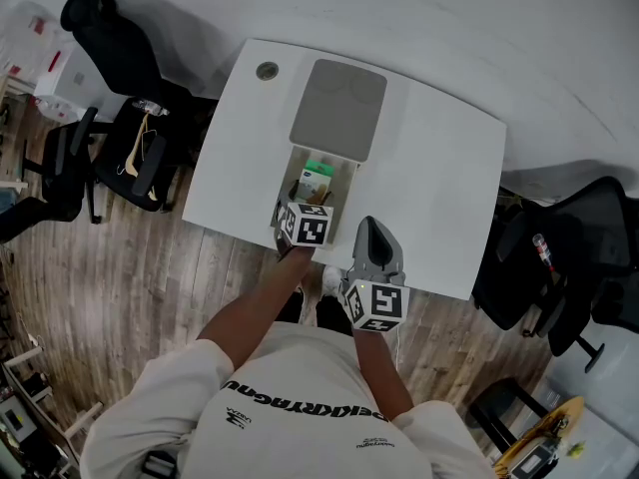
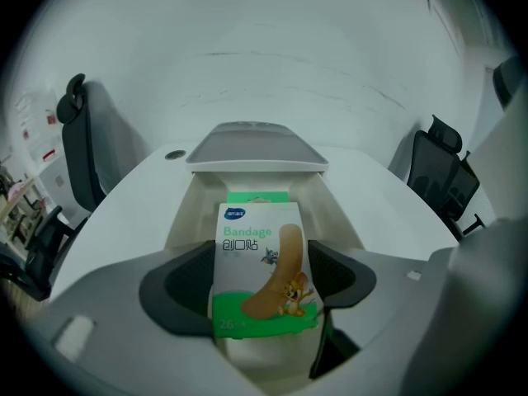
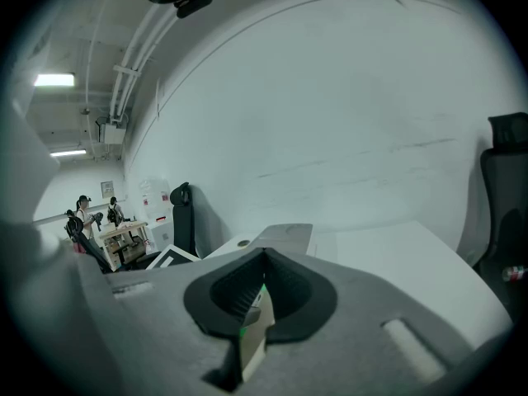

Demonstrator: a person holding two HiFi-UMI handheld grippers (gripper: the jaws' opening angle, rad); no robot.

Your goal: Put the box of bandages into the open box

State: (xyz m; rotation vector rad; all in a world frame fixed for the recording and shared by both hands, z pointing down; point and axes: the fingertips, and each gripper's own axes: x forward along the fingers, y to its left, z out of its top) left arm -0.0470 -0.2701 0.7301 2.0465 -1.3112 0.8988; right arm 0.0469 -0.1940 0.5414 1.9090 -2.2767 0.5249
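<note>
The box of bandages (image 2: 262, 262), white and green with a cartoon plaster on it, stands upright between the dark pads (image 2: 177, 291) of my left gripper (image 2: 262, 254), which is shut on it. It hangs over the near end of the open white box (image 2: 186, 213), whose grey lid (image 2: 256, 143) is folded back. Something green-edged (image 2: 257, 196) shows behind it inside the box. In the head view my left gripper (image 1: 305, 218) is over the open box (image 1: 344, 183), with the lid (image 1: 337, 103) beyond it. My right gripper (image 1: 371, 226) hovers to the right near the table's front edge, its jaws (image 3: 264, 258) together.
The white table (image 1: 439, 168) has a round cable hole (image 1: 267, 70) at its far left corner. Black office chairs stand left (image 1: 120, 138) and right (image 1: 559, 267) of the table. Wooden floor (image 1: 110, 297) lies below the front edge.
</note>
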